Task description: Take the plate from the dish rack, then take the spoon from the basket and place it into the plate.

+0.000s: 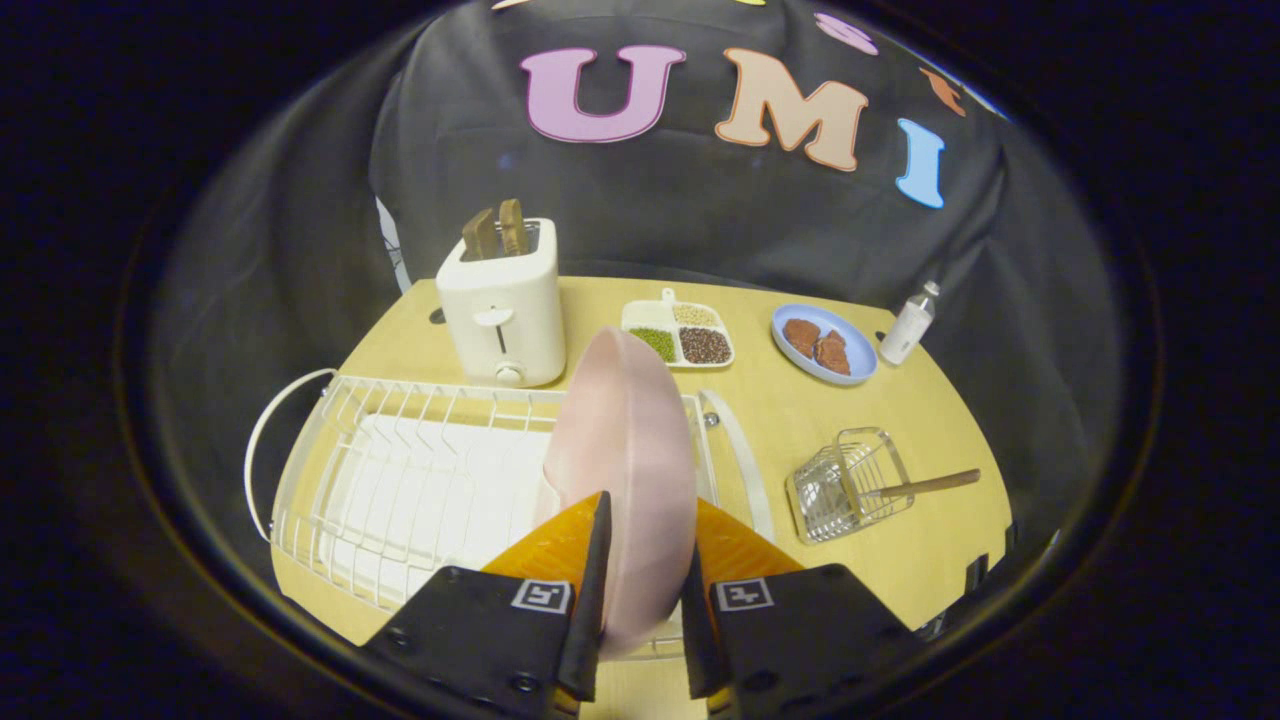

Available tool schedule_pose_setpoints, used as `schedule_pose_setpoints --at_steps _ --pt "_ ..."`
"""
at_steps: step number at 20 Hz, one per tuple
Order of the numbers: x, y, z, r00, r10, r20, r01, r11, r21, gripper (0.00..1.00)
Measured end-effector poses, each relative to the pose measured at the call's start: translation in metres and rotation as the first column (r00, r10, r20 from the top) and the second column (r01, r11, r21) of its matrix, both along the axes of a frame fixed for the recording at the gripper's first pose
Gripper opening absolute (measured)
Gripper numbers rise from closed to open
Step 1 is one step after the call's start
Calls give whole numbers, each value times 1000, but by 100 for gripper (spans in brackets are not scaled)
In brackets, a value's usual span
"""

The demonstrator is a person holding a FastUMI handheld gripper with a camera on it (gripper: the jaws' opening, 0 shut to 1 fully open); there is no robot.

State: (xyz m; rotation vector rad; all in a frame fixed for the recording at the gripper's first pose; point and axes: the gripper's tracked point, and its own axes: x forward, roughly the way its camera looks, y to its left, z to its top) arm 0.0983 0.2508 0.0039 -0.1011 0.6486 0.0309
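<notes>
With both orange fingers of my gripper (645, 560) pinching the lower rim of the pale pink round plate (622, 470), I hold it on edge, upright between the pads and rising ahead of them over the near right end of the white wire dish rack (400, 480). To do this step well, I judge I should keep the squeeze steady, carry the plate well above the rack's wires before swinging it away, then tip it flat onto bare wooden table (900, 560) near the small wire basket (845, 485), so the wooden-handled spoon (925, 486) lying in it has a short trip. My hand points the gripper forward and downward, looking down over the table from its near side, fingers side by side, so the plate stands vertical.
</notes>
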Motion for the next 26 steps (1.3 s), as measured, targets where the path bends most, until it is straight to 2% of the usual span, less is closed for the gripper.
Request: schedule_pose_setpoints --at_steps 5,12,26 --pt "-2 -1 10 1000 -23 8 22 997 76 34" --pt "2 -1 22 999 -29 22 27 993 111 33" --pt "16 7 42 1000 -9 22 8 997 76 32"
